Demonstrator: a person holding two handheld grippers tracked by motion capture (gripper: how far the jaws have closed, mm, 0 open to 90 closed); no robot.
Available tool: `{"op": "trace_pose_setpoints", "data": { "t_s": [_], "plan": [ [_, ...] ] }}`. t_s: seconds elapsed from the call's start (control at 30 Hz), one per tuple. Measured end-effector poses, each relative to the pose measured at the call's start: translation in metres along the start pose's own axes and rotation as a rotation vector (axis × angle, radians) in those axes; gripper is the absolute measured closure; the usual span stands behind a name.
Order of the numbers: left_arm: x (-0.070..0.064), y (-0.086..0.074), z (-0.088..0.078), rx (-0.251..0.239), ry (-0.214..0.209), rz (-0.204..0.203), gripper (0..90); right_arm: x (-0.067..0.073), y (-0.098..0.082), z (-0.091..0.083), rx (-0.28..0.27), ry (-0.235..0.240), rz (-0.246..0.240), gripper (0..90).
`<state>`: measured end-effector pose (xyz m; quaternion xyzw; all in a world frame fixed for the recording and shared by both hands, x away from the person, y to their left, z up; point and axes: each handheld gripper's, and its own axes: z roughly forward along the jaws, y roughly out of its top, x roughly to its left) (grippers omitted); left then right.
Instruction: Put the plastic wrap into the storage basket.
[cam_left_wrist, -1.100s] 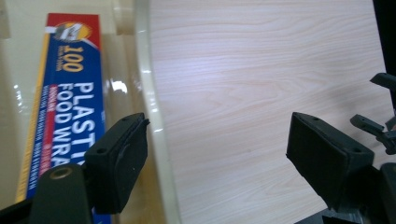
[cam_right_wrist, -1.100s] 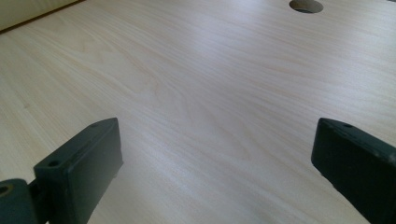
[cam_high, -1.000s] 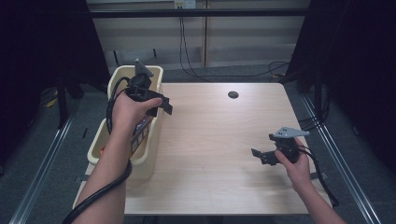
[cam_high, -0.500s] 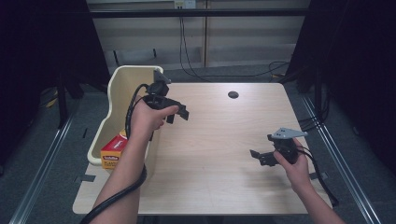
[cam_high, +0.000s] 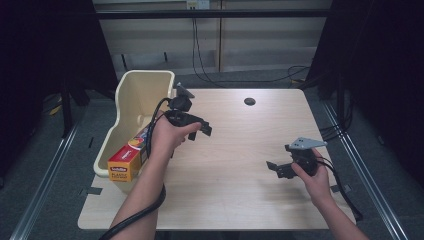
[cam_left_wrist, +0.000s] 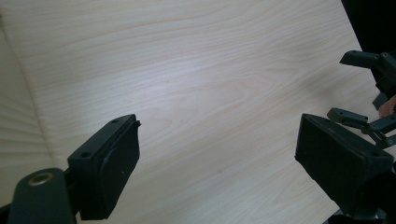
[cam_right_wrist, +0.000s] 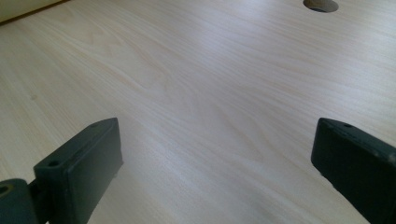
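Left gripper (cam_high: 200, 127) is up over the bench (cam_high: 235, 195) at about ten o'clock, jaws spread wide with nothing between them; in the left gripper view (cam_left_wrist: 215, 172) there is just pale wood grain in the gap. The left hand (cam_high: 167, 135) wraps its handle, and a black cable (cam_high: 145, 212) runs down along the forearm.

Over at four o'clock, the right gripper (cam_high: 277, 170) sits low near the bench top, jaws released and empty too, pointing toward nine o'clock. The right gripper view (cam_right_wrist: 215, 168) has bare wood between the two black pads. A grey three-cornered plate (cam_high: 305, 144) rides on top of it.

Hanging off the bench edge at nine o'clock is a cream bin (cam_high: 140, 95). An orange-and-yellow box (cam_high: 125, 165) pokes out of its near end, tilted, just beside the left forearm. At twelve o'clock, a small round hole (cam_high: 249, 101) in the bench top, well apart from both hands.
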<state>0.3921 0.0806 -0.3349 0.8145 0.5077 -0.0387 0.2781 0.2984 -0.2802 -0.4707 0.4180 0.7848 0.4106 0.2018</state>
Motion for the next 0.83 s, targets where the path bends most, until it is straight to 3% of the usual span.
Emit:
{"op": "trace_pose_setpoints", "data": {
  "t_s": [0.33, 0.43, 0.57, 0.63, 0.83],
  "plan": [
    [-0.004, -0.007, 0.030, 0.043, -0.027, 0.014, 13.2, -0.001, -0.001, -0.001, -0.002, 0.010, -0.003, 1.6],
    [-0.005, -0.008, 0.035, 0.036, -0.019, 0.028, 13.1, -0.002, -0.002, 0.001, 0.001, 0.008, 0.011, 1.7],
    [-0.007, -0.012, 0.045, 0.030, -0.018, 0.047, 13.1, -0.002, -0.002, 0.001, 0.012, 0.004, -0.005, 1.7],
    [-0.008, -0.014, 0.051, 0.050, -0.025, 0.046, 13.1, -0.002, -0.003, 0.001, 0.005, 0.009, -0.001, 1.6],
    [-0.009, -0.019, 0.053, 0.022, -0.027, 0.070, 12.0, -0.002, -0.004, 0.004, 0.018, 0.015, -0.007, 1.7]
  ]
}}
